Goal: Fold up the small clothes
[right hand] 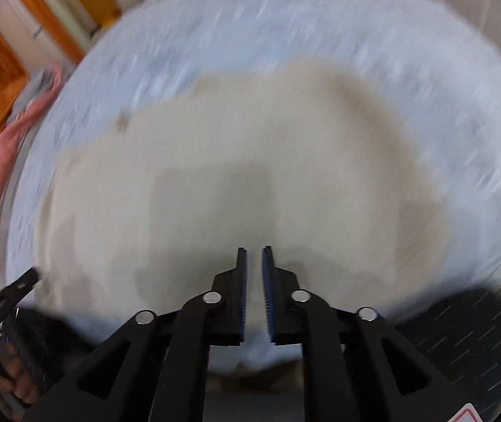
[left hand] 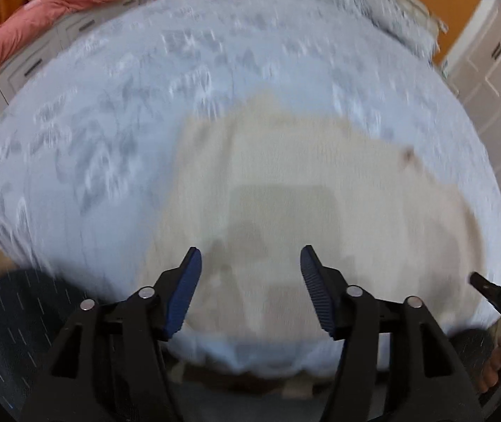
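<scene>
A cream garment (left hand: 285, 176) lies spread flat on a pale blue patterned bedcover (left hand: 145, 88), with a small dark mark (left hand: 408, 156) near one edge. My left gripper (left hand: 250, 249) hovers over its near part, jaws wide apart and with nothing between them. In the right wrist view the same garment (right hand: 233, 140) fills the middle. My right gripper (right hand: 254, 249) hangs above the garment's near edge, its blue pads a narrow gap apart and gripping nothing. Each view shows the other gripper at its edge: the right gripper (left hand: 496, 299) and the left gripper (right hand: 4, 299). Both views are motion-blurred.
A pink blanket (left hand: 22, 24) lies heaped beyond the bed's far left corner. Grey drawers (left hand: 22, 70) stand beside it and white cabinet doors (left hand: 489, 88) to the right. Dark patterned sleeves (left hand: 15, 316) (right hand: 461, 334) show at the bed's near edge.
</scene>
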`<move>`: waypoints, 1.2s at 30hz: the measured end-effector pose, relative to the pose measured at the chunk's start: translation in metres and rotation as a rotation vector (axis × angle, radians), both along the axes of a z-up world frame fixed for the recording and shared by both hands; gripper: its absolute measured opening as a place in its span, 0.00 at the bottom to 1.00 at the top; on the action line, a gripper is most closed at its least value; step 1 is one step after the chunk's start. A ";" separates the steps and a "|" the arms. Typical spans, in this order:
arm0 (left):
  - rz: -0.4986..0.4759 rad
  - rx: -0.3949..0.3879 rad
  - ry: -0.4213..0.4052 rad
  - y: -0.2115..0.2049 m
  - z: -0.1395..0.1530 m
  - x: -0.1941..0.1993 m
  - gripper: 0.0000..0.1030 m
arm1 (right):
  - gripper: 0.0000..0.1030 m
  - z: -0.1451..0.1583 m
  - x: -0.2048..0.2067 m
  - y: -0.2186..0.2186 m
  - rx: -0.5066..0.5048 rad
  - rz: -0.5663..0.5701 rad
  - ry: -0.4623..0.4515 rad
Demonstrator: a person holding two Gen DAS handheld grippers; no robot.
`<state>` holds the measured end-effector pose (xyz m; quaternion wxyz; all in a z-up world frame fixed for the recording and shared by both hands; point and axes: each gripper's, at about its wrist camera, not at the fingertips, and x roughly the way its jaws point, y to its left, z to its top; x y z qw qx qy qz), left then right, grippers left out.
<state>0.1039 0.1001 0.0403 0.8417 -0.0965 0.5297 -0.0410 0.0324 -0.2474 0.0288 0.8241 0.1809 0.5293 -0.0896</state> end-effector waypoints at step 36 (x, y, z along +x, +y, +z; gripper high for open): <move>-0.043 0.020 0.016 -0.044 0.003 0.086 0.32 | 0.20 0.031 0.072 -0.015 0.016 0.078 -0.178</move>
